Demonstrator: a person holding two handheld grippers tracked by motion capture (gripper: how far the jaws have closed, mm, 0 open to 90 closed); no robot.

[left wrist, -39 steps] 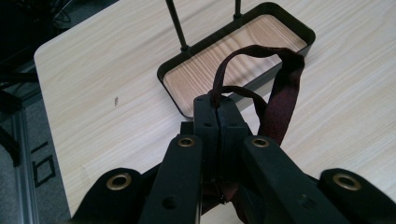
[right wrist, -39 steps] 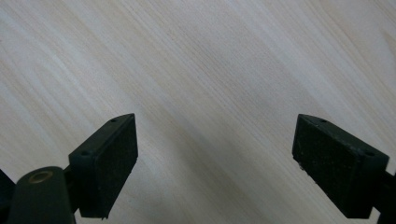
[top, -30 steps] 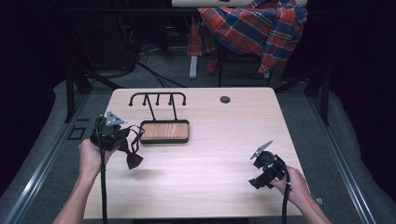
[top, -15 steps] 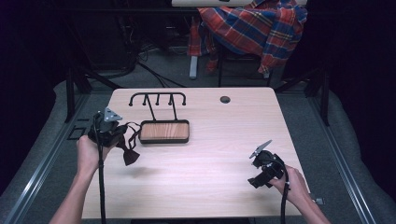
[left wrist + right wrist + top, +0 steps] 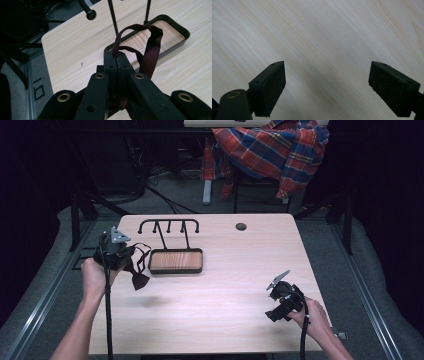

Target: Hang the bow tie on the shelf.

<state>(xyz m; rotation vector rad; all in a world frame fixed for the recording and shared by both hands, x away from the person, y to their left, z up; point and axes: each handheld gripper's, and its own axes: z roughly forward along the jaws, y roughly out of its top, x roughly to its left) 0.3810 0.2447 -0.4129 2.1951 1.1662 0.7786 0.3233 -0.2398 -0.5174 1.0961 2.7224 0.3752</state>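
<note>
Left gripper: I have my left gripper (image 5: 131, 270) at about 9 o'clock on the table, held above the wood. In the left gripper view its jaws (image 5: 117, 65) are pressed together on a dark red strap, with no gap between the pads.

Dark red strap: the dark red strap (image 5: 150, 47) rises from between my left jaws in a loop and folds back down on the right side of them. In the high view it (image 5: 137, 279) hangs just left of the tray, its lower end dangling above the tabletop.

Tray: the black-rimmed tray (image 5: 176, 270) with a wood-grain floor lies at roughly 10 o'clock from the table's centre, just to the right of my left gripper. In the left gripper view it (image 5: 183, 32) sits beyond the strap loop, at 1 o'clock.

Hook rack: a black rack with hooks (image 5: 169, 224) stands on two thin posts rising from the tray, towards 12 o'clock from it.

Right gripper: my right gripper (image 5: 274, 314) sits at about 4 o'clock on the table, well apart from the left one. Its jaws (image 5: 327, 87) stand wide apart, with bare wood between them.

Table: the light wooden table (image 5: 235, 285) has a small dark round hole (image 5: 241, 226) near its far edge, at 12 o'clock.

Beyond the table: a red plaid cloth (image 5: 270, 150) is draped over a chair at 12 o'clock.
</note>
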